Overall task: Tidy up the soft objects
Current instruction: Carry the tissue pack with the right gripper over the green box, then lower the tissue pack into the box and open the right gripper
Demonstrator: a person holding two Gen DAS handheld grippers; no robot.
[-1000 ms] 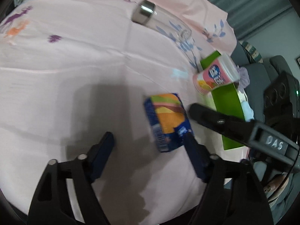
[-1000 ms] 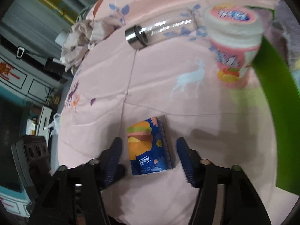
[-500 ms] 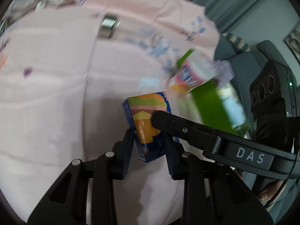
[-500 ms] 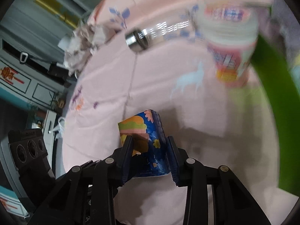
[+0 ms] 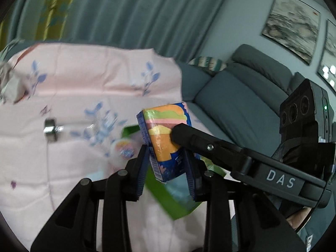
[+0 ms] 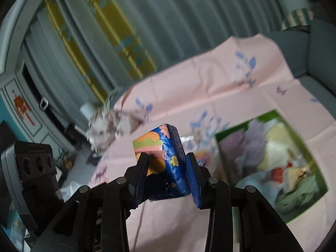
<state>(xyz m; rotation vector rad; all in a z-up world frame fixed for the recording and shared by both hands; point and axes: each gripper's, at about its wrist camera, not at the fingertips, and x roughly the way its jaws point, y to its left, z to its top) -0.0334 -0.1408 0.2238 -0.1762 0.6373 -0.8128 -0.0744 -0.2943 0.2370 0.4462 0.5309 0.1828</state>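
A blue tissue pack (image 5: 166,138) with an orange and green burger print is held in the air above the pink cloth. My left gripper (image 5: 168,168) is shut on its lower part. My right gripper (image 6: 167,168) is shut on the same pack (image 6: 166,153), and its finger (image 5: 210,145) crosses the left wrist view from the right. A green box (image 6: 294,216) holding several soft items lies on the cloth at the right; in the left wrist view its wall (image 5: 166,195) shows below the pack.
A clear bottle with a metal cap (image 5: 50,129) lies on the pink cloth (image 5: 63,168). A pink-white jar (image 5: 124,151) lies beside the green box. A crumpled cloth (image 6: 109,126) sits at the far edge. A grey sofa (image 5: 231,100) stands behind.
Both grippers closed on the tissue pack and lifted it off the cloth. The views have tilted upward and the pack now hangs near the green box.
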